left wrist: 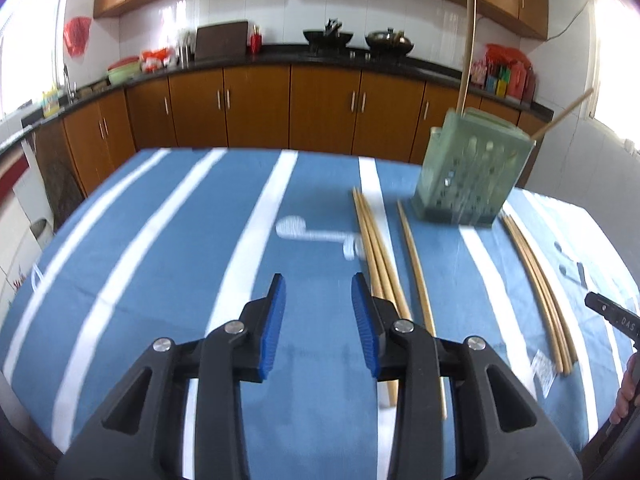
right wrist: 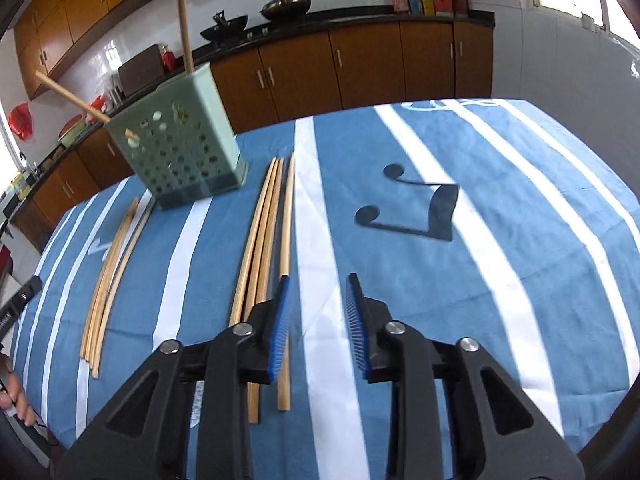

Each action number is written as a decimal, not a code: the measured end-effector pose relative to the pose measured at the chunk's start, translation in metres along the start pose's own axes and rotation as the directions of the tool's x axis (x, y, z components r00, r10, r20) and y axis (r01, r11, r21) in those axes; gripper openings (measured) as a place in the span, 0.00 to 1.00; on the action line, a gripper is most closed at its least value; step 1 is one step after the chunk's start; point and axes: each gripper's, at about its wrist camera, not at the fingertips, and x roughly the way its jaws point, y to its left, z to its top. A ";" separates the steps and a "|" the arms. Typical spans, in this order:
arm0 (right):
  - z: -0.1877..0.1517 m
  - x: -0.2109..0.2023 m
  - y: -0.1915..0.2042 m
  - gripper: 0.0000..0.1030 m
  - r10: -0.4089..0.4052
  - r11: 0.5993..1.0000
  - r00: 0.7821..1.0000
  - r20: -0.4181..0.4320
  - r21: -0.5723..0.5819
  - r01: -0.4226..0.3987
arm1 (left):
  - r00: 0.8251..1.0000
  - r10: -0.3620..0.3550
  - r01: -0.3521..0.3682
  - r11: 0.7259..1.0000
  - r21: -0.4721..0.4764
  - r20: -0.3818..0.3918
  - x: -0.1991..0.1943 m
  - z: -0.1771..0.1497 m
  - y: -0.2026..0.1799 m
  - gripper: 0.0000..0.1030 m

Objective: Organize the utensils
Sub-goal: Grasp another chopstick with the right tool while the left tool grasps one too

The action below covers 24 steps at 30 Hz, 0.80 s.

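Chopsticks (right wrist: 260, 248) lie loose on the cloth (right wrist: 500, 280) beside the holder (right wrist: 188, 148); both grippers (left wrist: 318, 320) (right wrist: 316, 320) are held open, empty; one stick may be nudged aside, apparently, if approached crookedly.

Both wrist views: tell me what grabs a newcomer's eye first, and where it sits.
The green holder stands at the far side of the blue striped tablecloth, with two chopsticks already poking out of its top. Two bunches of loose chopsticks lie flat on the cloth: one left bunch and one right bunch of the holder. The left gripper and right gripper both hover with jaws apart, holding nothing.
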 end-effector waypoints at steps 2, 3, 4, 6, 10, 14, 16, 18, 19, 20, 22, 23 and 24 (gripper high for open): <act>0.000 0.002 0.004 0.25 0.006 1.000 1.000 -0.010 -0.009 -0.006 | 1.000 -0.007 0.007 1.000 -0.004 -0.017 0.004 -0.006 -0.001 0.34; -0.001 0.005 0.007 0.23 0.005 1.000 1.000 -0.018 -0.021 -0.006 | 1.000 -0.009 0.009 1.000 -0.005 -0.023 0.005 -0.008 -0.002 0.34; -0.001 0.008 0.008 0.22 0.005 1.000 1.000 -0.026 -0.029 -0.006 | 1.000 -0.014 0.013 1.000 -0.006 -0.028 0.006 -0.009 -0.002 0.34; -0.002 0.015 0.014 0.22 0.002 0.999 0.999 -0.050 -0.047 -0.004 | 0.999 -0.019 0.019 1.000 -0.006 -0.034 0.008 -0.010 -0.002 0.34; -0.010 0.026 0.019 0.22 -0.011 0.997 0.997 -0.081 -0.077 0.005 | 0.998 -0.040 0.039 0.999 -0.009 -0.048 0.011 -0.012 -0.004 0.34; -0.013 0.028 0.022 0.08 -0.056 0.991 0.996 -0.064 -0.126 0.048 | 0.996 -0.065 0.065 0.998 -0.011 -0.067 0.015 -0.014 -0.007 0.34; -0.011 0.028 0.018 0.08 -0.073 0.991 0.996 -0.059 -0.116 0.066 | 0.994 -0.082 0.082 0.997 -0.007 -0.078 0.018 -0.015 -0.011 0.34; -0.008 0.029 0.012 0.08 -0.107 0.990 0.993 -0.052 -0.095 0.102 | 0.991 -0.099 0.099 0.995 -0.002 -0.094 0.023 -0.016 -0.016 0.34; -0.007 0.029 0.007 0.07 -0.117 0.991 0.992 -0.050 -0.075 0.113 | 0.990 -0.104 0.104 0.995 0.000 -0.100 0.025 -0.017 -0.018 0.33; -0.006 0.029 0.003 0.07 -0.119 0.991 0.992 -0.050 -0.060 0.116 | 0.988 -0.110 0.112 0.994 0.005 -0.110 0.028 -0.018 -0.021 0.33; -0.005 0.029 -0.001 0.07 -0.116 0.992 0.992 -0.051 -0.055 0.113 | 0.985 -0.122 0.125 0.992 0.015 -0.126 0.033 -0.019 -0.026 0.31; -0.006 0.029 0.000 0.07 -0.117 0.992 0.992 -0.049 -0.061 0.114 | 0.983 -0.126 0.130 0.991 0.020 -0.134 0.035 -0.020 -0.029 0.29; -0.006 0.028 0.000 0.07 -0.122 0.990 0.992 -0.045 -0.071 0.118 | 0.981 -0.131 0.136 0.990 0.027 -0.143 0.037 -0.020 -0.031 0.27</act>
